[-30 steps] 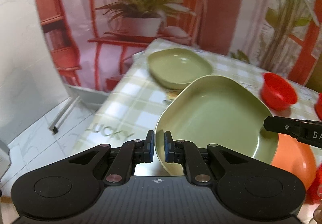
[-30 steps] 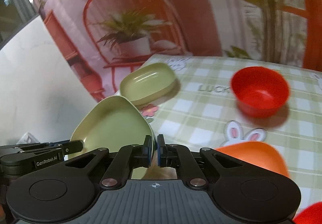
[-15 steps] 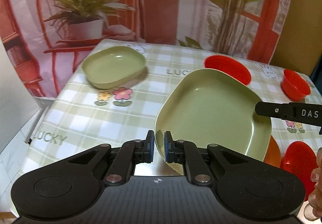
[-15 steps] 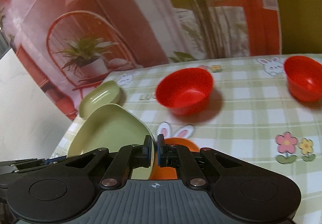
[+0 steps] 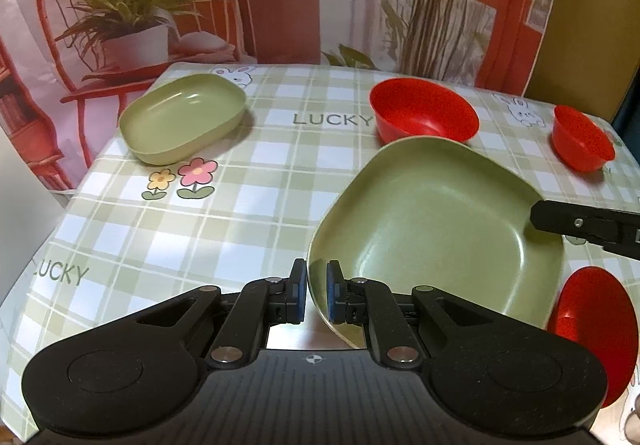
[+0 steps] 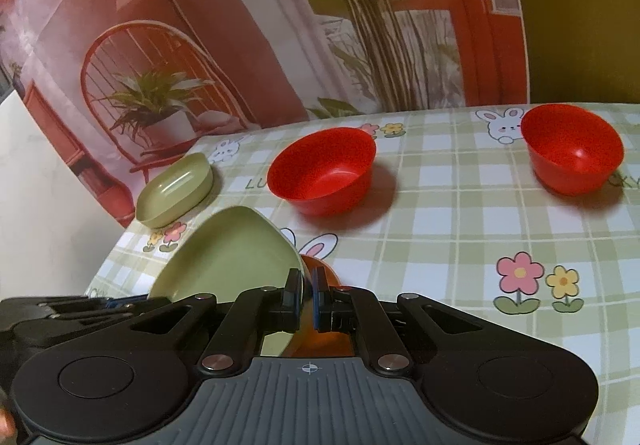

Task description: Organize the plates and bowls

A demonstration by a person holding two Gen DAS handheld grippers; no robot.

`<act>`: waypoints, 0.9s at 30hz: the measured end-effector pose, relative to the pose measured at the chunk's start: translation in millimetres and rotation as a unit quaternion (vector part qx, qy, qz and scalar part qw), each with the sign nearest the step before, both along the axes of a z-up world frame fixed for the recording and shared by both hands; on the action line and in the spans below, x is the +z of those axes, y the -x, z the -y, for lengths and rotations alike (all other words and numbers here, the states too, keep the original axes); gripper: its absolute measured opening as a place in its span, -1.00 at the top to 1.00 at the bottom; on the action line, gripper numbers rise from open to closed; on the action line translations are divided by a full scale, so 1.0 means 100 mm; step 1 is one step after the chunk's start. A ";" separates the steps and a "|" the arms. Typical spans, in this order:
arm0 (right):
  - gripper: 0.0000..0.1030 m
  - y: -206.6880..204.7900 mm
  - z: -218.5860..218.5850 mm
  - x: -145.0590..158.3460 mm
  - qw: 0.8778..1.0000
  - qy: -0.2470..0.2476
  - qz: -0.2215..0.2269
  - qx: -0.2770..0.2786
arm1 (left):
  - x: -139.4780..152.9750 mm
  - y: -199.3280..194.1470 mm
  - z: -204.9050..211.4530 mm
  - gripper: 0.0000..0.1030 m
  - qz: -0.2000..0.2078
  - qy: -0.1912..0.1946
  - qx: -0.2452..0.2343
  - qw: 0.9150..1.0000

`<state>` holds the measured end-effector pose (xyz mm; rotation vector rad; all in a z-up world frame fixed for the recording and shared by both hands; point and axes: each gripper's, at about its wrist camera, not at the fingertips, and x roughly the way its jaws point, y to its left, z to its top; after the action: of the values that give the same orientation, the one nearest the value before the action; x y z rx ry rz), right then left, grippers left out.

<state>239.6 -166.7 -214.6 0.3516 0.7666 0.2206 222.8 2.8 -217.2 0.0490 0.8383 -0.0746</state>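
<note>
Both grippers hold one large green plate (image 5: 436, 221) above the table. My left gripper (image 5: 317, 292) is shut on its near-left rim. My right gripper (image 6: 305, 297) is shut on the opposite rim of the plate (image 6: 228, 269); its finger shows in the left wrist view (image 5: 580, 223). A smaller green plate (image 5: 184, 123) rests at the far left of the table, also in the right wrist view (image 6: 176, 191). Two red bowls (image 6: 322, 171) (image 6: 572, 149) stand further back. A red-orange bowl (image 5: 590, 329) lies under the held plate's right edge.
The table (image 5: 248, 213) has a green checked cloth with flowers, rabbits and "LUCKY" printed on it. Its left edge (image 5: 44, 241) drops off to the floor. A printed backdrop (image 6: 248, 25) with a chair and plants hangs behind the table.
Both views have swung right and downward with the plate still held at both rims. More of the table, the second red bowl and the near red-orange bowl have come into view.
</note>
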 end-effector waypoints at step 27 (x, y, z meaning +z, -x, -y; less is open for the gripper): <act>0.60 -0.19 0.11 -0.17 0.999 0.032 -0.043 -0.006 | -0.11 -0.05 0.11 0.77 0.009 -0.015 -0.028 0.999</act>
<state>259.0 -177.7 -232.0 0.3056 0.8534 0.1704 228.0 -8.7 -228.2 0.1014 0.8196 -0.1136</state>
